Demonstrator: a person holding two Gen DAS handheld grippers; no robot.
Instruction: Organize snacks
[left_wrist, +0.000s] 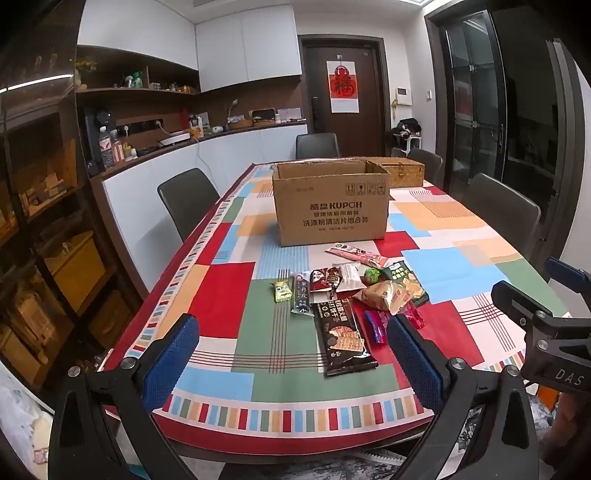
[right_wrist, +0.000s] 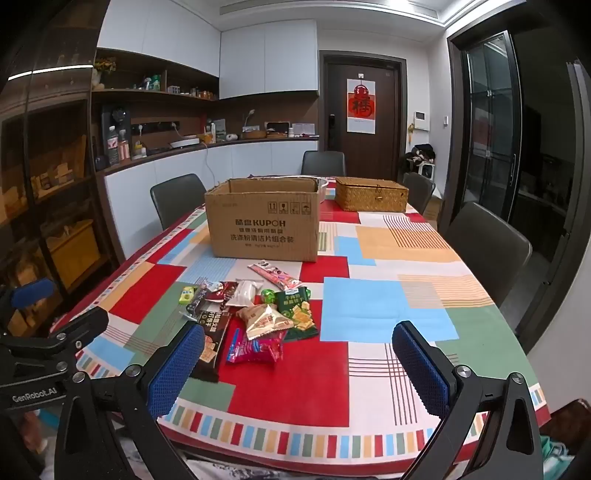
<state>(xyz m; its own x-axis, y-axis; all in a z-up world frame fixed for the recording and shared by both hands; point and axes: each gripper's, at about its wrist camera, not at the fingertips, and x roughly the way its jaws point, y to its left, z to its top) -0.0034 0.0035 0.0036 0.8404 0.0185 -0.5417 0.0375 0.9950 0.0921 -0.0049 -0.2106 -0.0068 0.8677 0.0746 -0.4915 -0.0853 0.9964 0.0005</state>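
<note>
While both tools hang over the near edge of the table, the left gripper and the right gripper stand spread wide, holding and touching nothing. The snacks lie in a loose heap on the patchwork cloth, just in front of the cardboard box. Its top is open, but I cannot see inside. Behind it sits a wicker basket with its lid shut.
</note>
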